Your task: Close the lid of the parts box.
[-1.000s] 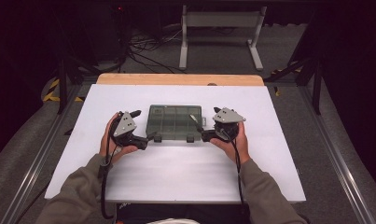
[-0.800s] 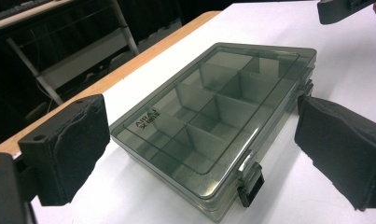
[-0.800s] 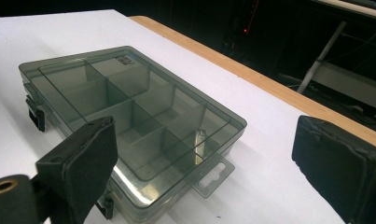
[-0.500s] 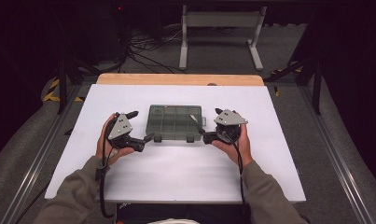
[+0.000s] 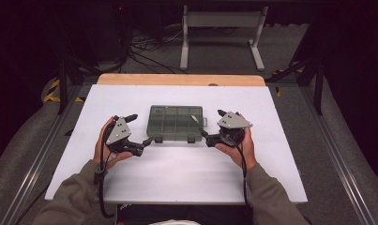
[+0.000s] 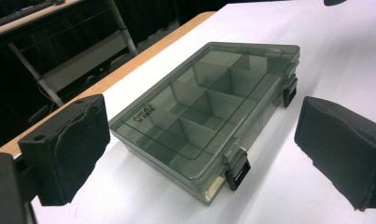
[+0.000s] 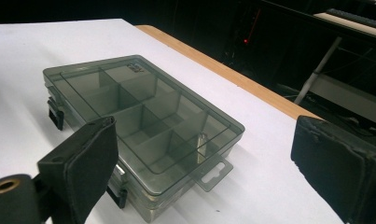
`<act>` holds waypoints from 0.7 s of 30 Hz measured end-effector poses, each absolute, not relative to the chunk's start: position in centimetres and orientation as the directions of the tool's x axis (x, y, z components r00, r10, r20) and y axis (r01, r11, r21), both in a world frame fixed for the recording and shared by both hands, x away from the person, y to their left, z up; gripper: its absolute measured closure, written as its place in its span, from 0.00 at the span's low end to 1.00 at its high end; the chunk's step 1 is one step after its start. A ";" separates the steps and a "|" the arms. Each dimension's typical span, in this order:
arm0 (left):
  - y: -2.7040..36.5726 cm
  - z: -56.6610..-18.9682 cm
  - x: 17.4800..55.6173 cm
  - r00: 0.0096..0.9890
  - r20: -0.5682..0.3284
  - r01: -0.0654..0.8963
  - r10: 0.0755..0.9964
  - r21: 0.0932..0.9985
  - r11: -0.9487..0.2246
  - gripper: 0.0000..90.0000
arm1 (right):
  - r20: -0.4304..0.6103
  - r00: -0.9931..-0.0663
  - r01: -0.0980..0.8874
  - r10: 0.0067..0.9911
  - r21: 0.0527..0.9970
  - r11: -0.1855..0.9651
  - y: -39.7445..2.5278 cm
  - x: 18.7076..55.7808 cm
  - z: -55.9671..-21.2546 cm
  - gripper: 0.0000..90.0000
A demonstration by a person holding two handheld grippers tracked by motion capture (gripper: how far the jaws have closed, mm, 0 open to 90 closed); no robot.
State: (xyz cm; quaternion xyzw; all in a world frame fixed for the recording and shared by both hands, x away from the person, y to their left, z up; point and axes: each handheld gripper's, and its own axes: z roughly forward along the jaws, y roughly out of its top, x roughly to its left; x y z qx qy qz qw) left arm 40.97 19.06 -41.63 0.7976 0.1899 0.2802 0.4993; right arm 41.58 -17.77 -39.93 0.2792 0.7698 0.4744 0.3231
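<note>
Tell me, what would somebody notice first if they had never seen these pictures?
Probably the see-through grey box in the middle of the white table, shut with two black clips on its near side. Next, the left gripper and right gripper on either side of it, both with fingers spread wide and not touching it. A small shiny piece lies in a compartment at the box's right end.

Wide-open right gripper [image 7: 202, 172] just short of a closed smoky compartment box [image 7: 143, 121] on white table [image 7: 279, 186].
</note>
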 end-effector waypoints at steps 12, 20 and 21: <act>19.1 -41.7 40.1 0.775 0.269 0.007 0.571 0.901 -0.433 0.05 | -0.247 -0.637 0.113 0.730 0.907 0.406 -17.9 40.9 -39.8 0.08; 19.3 -41.8 39.5 0.774 0.278 -0.005 0.569 0.901 -0.433 0.05 | -0.262 -0.639 0.103 0.724 0.903 0.417 -18.0 40.4 -39.8 0.08; 19.4 -41.8 39.5 0.774 0.276 -0.005 0.570 0.903 -0.430 0.05 | -0.264 -0.638 0.102 0.724 0.902 0.419 -18.0 40.4 -39.8 0.08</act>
